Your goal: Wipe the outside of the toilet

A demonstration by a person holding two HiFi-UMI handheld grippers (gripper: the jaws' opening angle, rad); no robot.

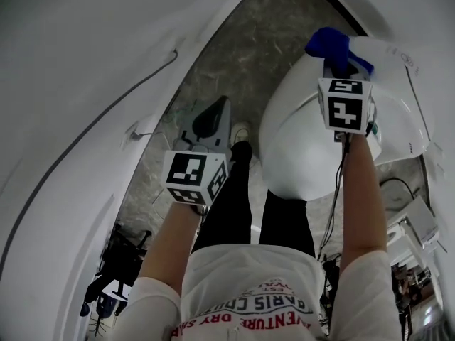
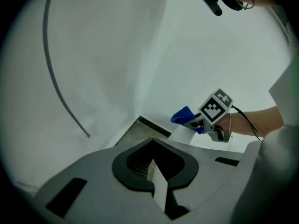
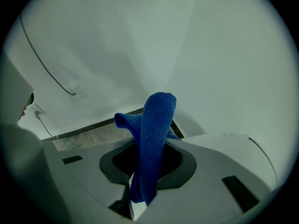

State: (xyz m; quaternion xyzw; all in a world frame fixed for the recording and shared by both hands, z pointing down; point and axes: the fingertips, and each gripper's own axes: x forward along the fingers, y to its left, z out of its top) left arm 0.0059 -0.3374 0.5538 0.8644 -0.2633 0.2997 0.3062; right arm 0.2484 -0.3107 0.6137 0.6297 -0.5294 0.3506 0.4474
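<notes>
The white toilet stands at the right of the head view, seen from above. My right gripper is shut on a blue cloth and holds it at the far top of the toilet, by the back part. In the right gripper view the blue cloth stands up from between the jaws of my right gripper, with a white toilet surface just beyond. My left gripper hangs over the floor left of the toilet, shut and holding nothing. The left gripper view shows the left gripper, and beyond it the right gripper and the cloth.
A curved white wall with a thin grey cable fills the left. The mottled grey floor runs between wall and toilet. The person's black-clad legs and a shoe are beside the bowl. Cables and a white box sit at the right.
</notes>
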